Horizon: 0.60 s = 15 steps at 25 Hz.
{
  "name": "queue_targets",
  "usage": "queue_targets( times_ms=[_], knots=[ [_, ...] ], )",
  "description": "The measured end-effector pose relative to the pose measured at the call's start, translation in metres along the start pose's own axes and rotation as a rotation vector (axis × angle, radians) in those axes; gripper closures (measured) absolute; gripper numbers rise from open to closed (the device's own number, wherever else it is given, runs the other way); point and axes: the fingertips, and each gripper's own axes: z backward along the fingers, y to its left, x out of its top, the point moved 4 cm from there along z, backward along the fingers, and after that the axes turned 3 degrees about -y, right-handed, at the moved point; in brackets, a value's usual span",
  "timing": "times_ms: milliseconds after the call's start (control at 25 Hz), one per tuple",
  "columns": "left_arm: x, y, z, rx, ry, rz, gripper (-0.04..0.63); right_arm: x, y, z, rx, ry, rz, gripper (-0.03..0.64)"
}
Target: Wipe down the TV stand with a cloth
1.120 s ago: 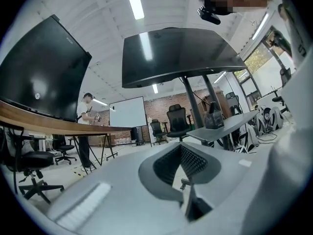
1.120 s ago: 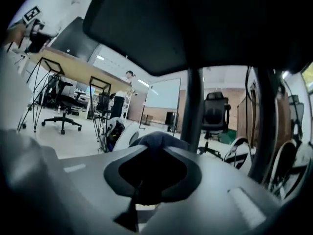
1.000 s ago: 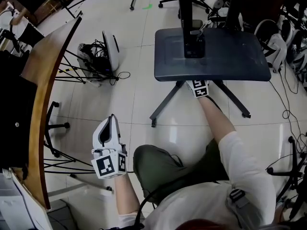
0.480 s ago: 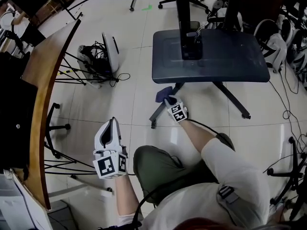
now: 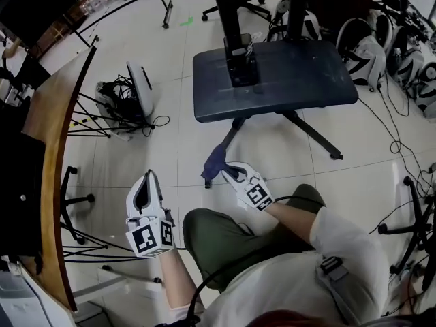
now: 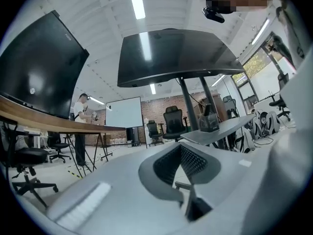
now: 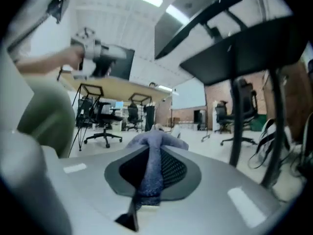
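Note:
The TV stand's dark flat shelf point(image 5: 286, 80) stands ahead on splayed legs, with a black post point(image 5: 235, 43) rising from it. A blue cloth point(image 5: 214, 162) hangs over the floor, short of the shelf's front edge, pinched in my right gripper point(image 5: 227, 171). In the right gripper view the cloth point(image 7: 152, 153) runs between the shut jaws of the right gripper point(image 7: 150, 166), with the shelf's underside point(image 7: 234, 48) above. My left gripper point(image 5: 145, 181) hovers at my left knee, well away from the stand. The left gripper point(image 6: 182, 154) is shut and empty.
A curved wooden desk point(image 5: 53, 142) runs along the left, trestle legs point(image 5: 102, 107) beneath it. A white device with tangled cables point(image 5: 139, 87) lies on the floor left of the stand. Bags and cables point(image 5: 381, 53) crowd the right. Office chair bases point(image 5: 415, 230) stand nearby.
My right gripper has drawn back from the shelf's front edge toward my knee, bringing the blue cloth with it. The left gripper has barely moved.

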Motion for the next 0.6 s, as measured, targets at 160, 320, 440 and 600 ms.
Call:
queue_targets(
  times_ms=[160, 320, 440, 600],
  knots=[
    [0.027, -0.021, -0.024, -0.043, -0.011, 0.020, 0.594, 0.124, -0.101, 0.146, -0.271, -0.078, 0.039, 0.563],
    [0.052, -0.057, -0.044, -0.094, -0.054, 0.079, 0.595, 0.161, -0.193, 0.197, -0.407, -0.050, 0.074, 0.563],
    [0.058, -0.083, -0.052, -0.122, -0.052, 0.104, 0.594, 0.156, -0.250, 0.186, -0.453, -0.020, 0.047, 0.563],
    [0.068, -0.100, -0.055, -0.136, -0.036, 0.090, 0.594, 0.152, -0.313, 0.148, -0.502, -0.056, 0.046, 0.563]
  ],
)
